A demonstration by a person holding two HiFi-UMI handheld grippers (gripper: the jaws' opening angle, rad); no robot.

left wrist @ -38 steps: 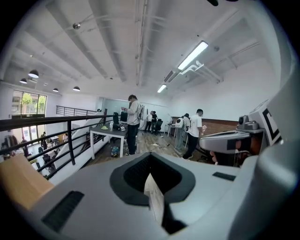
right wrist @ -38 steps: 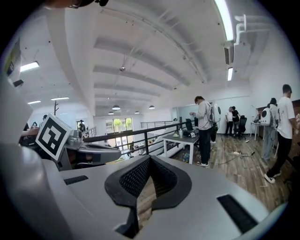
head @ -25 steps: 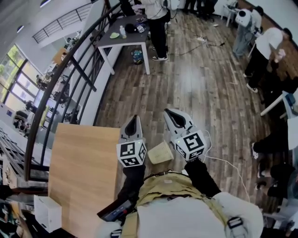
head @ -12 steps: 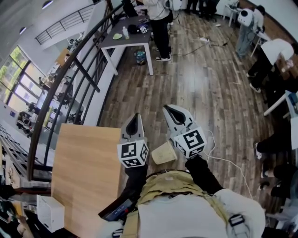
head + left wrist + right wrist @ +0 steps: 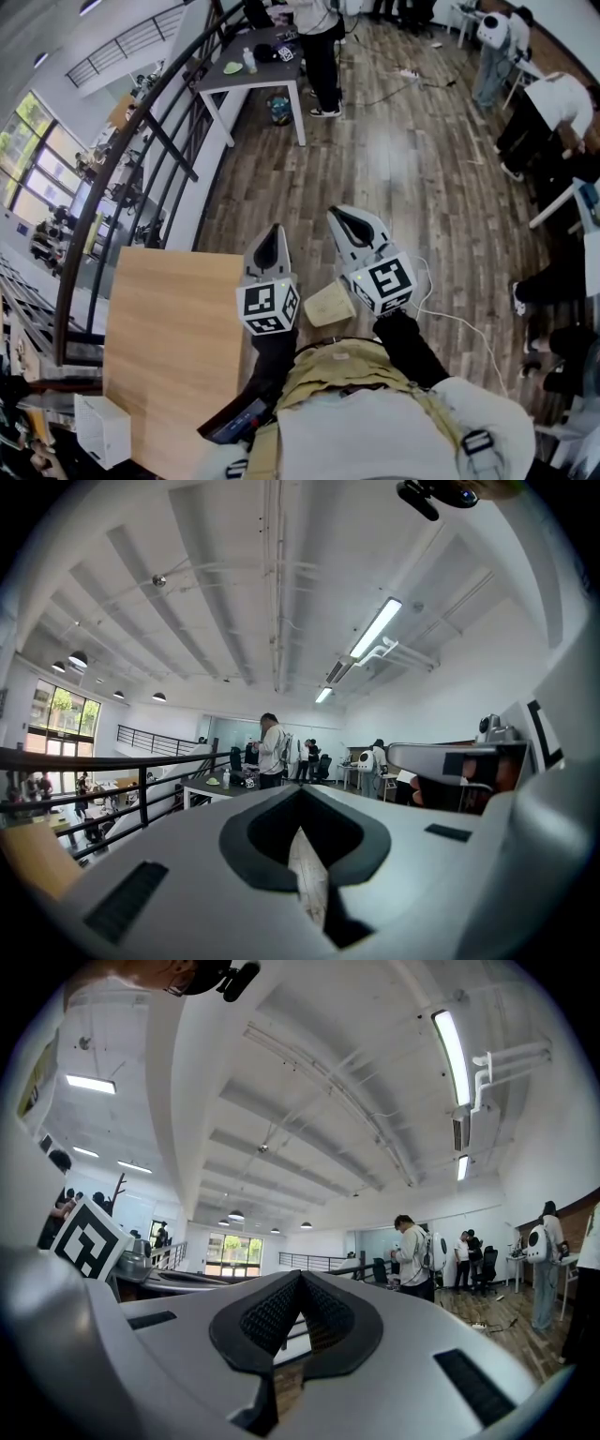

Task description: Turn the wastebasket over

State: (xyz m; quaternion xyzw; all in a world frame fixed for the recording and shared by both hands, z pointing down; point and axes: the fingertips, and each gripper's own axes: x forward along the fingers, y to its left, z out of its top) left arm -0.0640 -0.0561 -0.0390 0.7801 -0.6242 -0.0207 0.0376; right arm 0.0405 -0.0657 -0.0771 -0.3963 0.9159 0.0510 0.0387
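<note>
No wastebasket shows clearly in any view. In the head view both grippers are held out level over the wood floor, side by side in front of the person's chest. My left gripper (image 5: 270,231) has its jaws closed together with nothing between them; in the left gripper view (image 5: 300,794) the tips meet. My right gripper (image 5: 343,215) is likewise shut and empty, and its ribbed pads (image 5: 281,1312) touch at the tip. A tan cardboard piece (image 5: 326,305) lies below, between the two marker cubes.
A light wooden table (image 5: 169,347) stands at the left with a white box (image 5: 101,431) beside it. A dark railing (image 5: 159,141) runs behind. Farther off, a grey table (image 5: 258,70) has a small round object (image 5: 276,110) under it. People stand nearby (image 5: 319,47) and at the right (image 5: 553,94). A white cable (image 5: 450,323) crosses the floor.
The head view has shifted slightly. Both grippers stay shut and in about the same place.
</note>
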